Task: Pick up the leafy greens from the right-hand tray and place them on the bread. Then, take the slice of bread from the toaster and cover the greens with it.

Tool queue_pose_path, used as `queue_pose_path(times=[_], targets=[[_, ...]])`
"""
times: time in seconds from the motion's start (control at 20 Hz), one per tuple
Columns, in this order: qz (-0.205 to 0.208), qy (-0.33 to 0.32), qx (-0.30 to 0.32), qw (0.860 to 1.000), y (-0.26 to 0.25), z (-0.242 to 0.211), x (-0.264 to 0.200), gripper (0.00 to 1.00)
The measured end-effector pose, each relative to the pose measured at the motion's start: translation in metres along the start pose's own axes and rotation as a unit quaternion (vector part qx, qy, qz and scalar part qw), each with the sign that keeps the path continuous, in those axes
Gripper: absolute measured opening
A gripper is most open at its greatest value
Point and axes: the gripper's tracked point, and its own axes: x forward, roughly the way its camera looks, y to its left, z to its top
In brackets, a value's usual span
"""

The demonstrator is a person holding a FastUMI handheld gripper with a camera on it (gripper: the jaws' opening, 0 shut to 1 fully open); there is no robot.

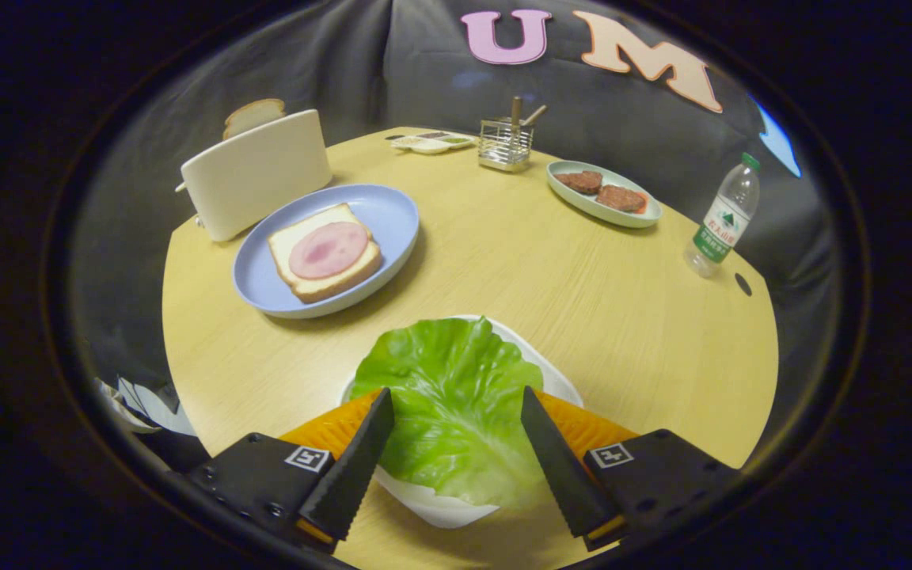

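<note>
Cream-white plastic, the two-slot toaster [254, 174] stands at the left edge of the round pale wooden table [503, 261], with a slice of bread [254, 115] sticking up out of its top. Just beside it, toward the fingers, lies a round pale blue plate [381, 214] carrying a square slice of white bread [298, 277] topped with a round pink slice of ham [328, 248]. Farther back, a small flat white dish [432, 142] and a wire utensil holder [506, 142] with wooden handles sit near the table's far edge. To the right of those, an oval pale green dish [575, 202] holds two brown meat patties [600, 190]. A clear plastic water bottle [723, 215] with a green cap stands upright near the right edge. Nearest the camera, a bright green lettuce leaf [448, 404] lies on a white tray [440, 507]. The gripper [456, 400] is spread wide, one finger on each side of the leaf; whether either touches it cannot be told.
</note>
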Motion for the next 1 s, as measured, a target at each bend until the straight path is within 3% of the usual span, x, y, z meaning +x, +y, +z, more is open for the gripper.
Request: queue_pose_path(times=[0.25,0.5,0.55,1.0], targets=[[0.005,0.007,0.022,1.000,0.001,-0.001,0.001,0.95],[0.003,0.011,0.017,1.000,0.007,-0.002,0.000,0.39],[0.003,0.013,0.017,1.000,0.008,-0.002,0.000,0.35],[-0.004,0.004,0.032,0.999,0.021,0.008,-0.017,0.35]])
